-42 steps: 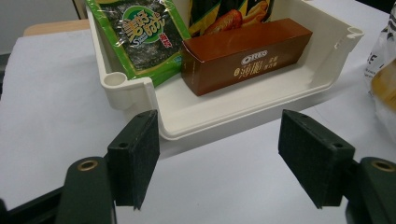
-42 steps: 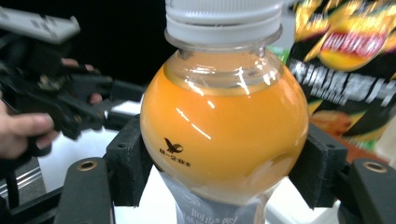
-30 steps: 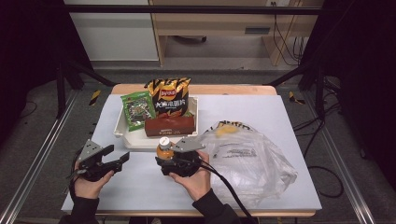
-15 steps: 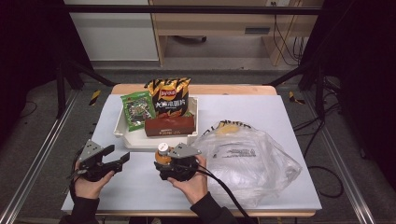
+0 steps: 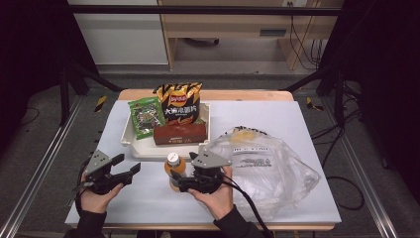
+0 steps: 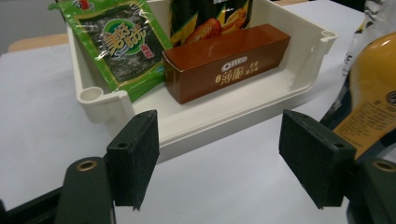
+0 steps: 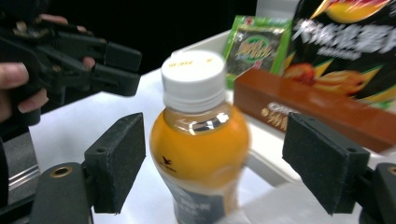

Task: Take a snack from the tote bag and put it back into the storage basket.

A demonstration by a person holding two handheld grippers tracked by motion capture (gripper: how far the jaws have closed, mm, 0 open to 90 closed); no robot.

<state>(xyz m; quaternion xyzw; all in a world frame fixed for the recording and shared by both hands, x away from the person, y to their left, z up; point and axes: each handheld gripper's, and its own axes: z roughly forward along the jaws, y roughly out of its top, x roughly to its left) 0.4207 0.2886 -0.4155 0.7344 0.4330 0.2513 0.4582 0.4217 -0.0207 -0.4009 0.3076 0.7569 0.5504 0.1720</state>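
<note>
The right tongs (image 7: 212,161) stood wide, having just been opening, with one orange drink bottle (image 7: 201,140) upright on the bench (image 5: 148,198) between the pads (image 7: 119,161), neither pad touching it. In the high view the right tongs (image 5: 185,182) reached toward the bottle (image 5: 174,171) from its right side. The left tongs (image 5: 130,171) sat apart to the left of them, also well open and empty.

My reading is that the bottle had just been set down and let go, short of the tray. Next would come either a clean backing-off without tipping it, or a fresh grip to lift it over the tray's near wall.

Just beyond both tongs stood one cream tray (image 5: 130,144). It held one brown biscuit box (image 5: 179,133), one green seaweed packet (image 5: 146,116) and one black crisp bag (image 5: 179,103). To the right of the right tongs lay one crumpled clear plastic bag (image 5: 267,171).
</note>
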